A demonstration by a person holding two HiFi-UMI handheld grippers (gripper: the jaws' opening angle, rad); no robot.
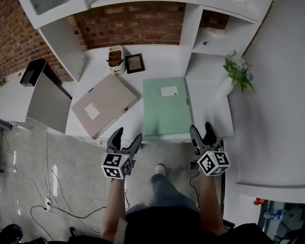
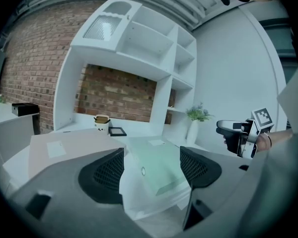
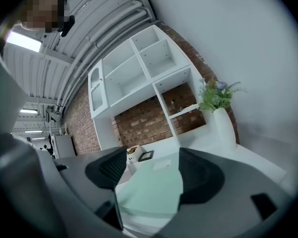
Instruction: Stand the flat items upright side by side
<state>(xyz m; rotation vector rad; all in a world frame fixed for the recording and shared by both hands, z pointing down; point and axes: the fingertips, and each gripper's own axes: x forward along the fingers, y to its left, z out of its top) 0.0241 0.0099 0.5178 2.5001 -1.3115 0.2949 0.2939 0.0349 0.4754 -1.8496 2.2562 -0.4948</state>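
Each hand carries a tool of the same build, the left gripper (image 1: 128,134) and the right gripper (image 1: 202,127): two curved black jaws on a grey body, with pads (image 2: 109,172) textured like fine mesh. A white cube (image 1: 116,165) printed with black square markers caps each one. The person wears a dark top (image 1: 168,227), blue-grey trousers (image 1: 165,187) and a pale shoe (image 1: 160,170).
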